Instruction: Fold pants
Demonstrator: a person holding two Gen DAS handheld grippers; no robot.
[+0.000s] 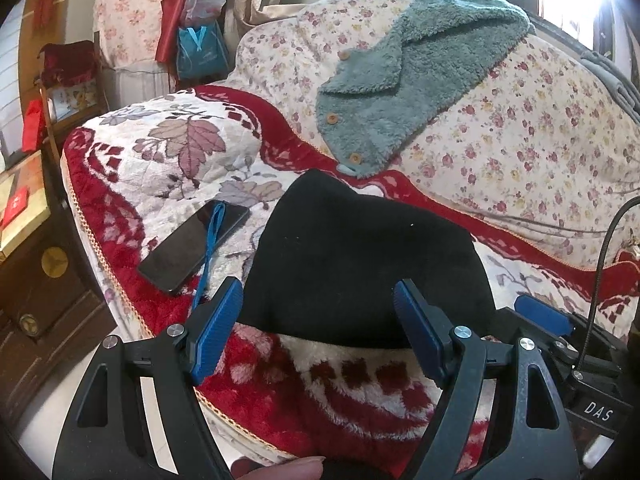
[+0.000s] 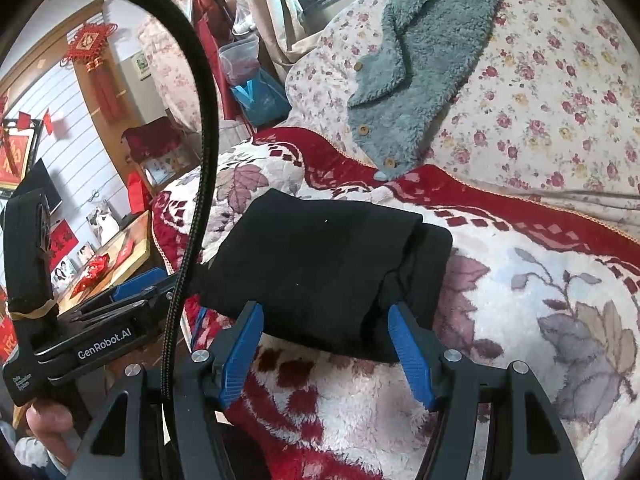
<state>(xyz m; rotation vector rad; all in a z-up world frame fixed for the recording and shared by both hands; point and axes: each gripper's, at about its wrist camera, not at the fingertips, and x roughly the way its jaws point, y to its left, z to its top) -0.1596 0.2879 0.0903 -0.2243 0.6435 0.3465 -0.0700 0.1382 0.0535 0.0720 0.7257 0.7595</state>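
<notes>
Black pants (image 2: pixel 320 276) folded into a thick soft block, mid-frame on the fuzzy red-and-white blanket (image 2: pixel 500 320). Left hand-held gripper (image 1: pixel 318 304) and right hand-held gripper (image 2: pixel 326 328) both spread apart, gripping nothing.

black pants (image 1: pixel 360 256), red floral blanket (image 1: pixel 168 152), seemingly

We see the pants (image 2: pixel 320 264) as matt black cloth, soft and faintly linty. Under them the blanket (image 1: pixel 340 392) is plush, fuzzy pile. The teal jacket (image 1: pixel 420 76) looks shaggy fleece with wooden buttons. The phone (image 1: pixel 192 248) is glossy glass. Our left gripper (image 1: pixel 318 304) and right gripper (image 2: pixel 324 320) carry ribbed blue pads on matt black plastic.
</notes>
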